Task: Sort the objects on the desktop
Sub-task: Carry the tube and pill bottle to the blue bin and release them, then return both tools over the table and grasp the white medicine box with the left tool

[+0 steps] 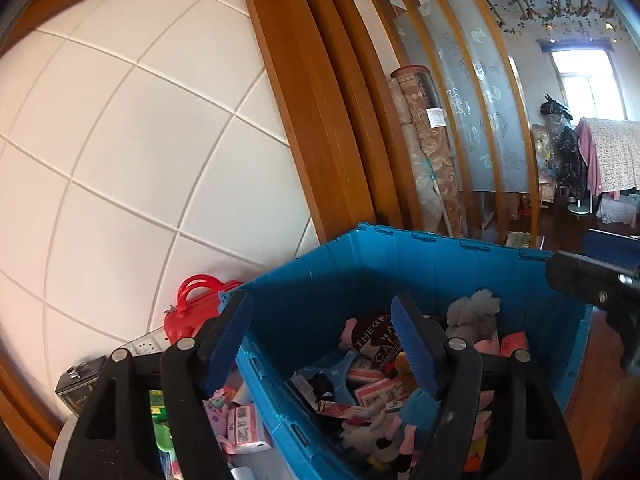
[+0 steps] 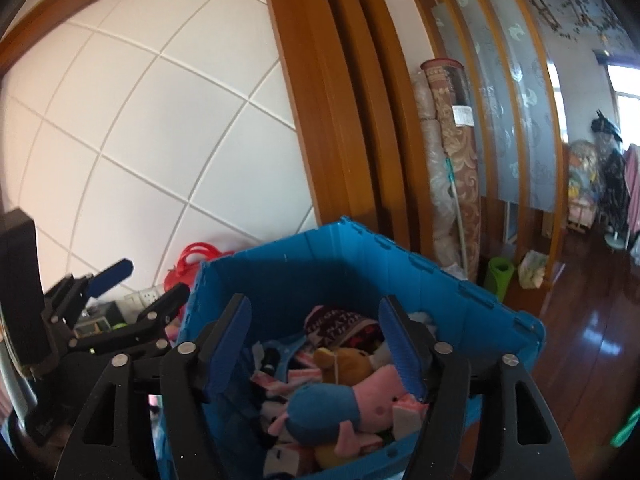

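So both tools, left tool and right tool, hang spread and empty over the blue crate stuffed with plush toys.

Blue crate on wooden floor

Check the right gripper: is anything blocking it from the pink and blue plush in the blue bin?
Nothing visible blocks it. The right gripper is open above the blue bin, and the pink and blue plush lies on top of the pile, uncovered.
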Action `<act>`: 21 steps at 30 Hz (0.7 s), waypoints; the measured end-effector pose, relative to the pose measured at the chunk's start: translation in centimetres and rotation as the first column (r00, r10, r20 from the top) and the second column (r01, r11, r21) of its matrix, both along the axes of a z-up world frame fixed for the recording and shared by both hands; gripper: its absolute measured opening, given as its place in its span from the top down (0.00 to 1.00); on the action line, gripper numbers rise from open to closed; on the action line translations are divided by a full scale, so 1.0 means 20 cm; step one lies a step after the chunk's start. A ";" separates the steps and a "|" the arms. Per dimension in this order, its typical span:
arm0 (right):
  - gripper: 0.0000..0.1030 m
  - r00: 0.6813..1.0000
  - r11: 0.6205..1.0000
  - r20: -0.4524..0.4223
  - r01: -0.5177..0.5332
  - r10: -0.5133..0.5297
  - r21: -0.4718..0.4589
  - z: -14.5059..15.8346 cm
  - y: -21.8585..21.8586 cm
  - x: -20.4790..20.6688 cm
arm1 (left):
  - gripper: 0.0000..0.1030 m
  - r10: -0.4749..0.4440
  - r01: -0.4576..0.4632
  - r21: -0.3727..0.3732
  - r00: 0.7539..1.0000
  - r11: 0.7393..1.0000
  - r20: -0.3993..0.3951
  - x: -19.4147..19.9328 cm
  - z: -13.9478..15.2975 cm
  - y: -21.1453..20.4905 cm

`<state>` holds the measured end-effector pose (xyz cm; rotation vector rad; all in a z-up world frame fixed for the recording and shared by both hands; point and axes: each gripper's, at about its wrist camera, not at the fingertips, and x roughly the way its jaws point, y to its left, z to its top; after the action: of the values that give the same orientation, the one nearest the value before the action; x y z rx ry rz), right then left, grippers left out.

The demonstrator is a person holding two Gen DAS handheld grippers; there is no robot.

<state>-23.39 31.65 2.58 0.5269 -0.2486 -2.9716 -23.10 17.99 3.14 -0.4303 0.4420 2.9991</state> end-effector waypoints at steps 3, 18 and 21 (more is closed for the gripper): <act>0.27 1.000 0.999 -0.009 -0.021 0.022 0.031 -0.05 -0.03 0.06 | 0.30 0.025 -0.025 0.015 1.000 1.000 0.004 0.06 -0.03 -0.04; 0.18 0.990 0.990 0.003 -0.140 0.140 0.027 -0.13 -0.24 0.19 | 0.30 0.163 -0.166 0.134 0.986 0.977 0.032 0.19 -0.12 -0.44; 0.17 0.987 0.987 -0.009 -0.161 0.162 0.026 -0.12 -0.35 0.20 | 0.30 0.182 -0.184 0.122 0.983 0.975 0.031 0.24 -0.16 -0.57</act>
<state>-19.30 24.63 0.17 0.5076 -0.1587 -2.8229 -18.25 6.67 -0.10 -0.5156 0.2230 3.1731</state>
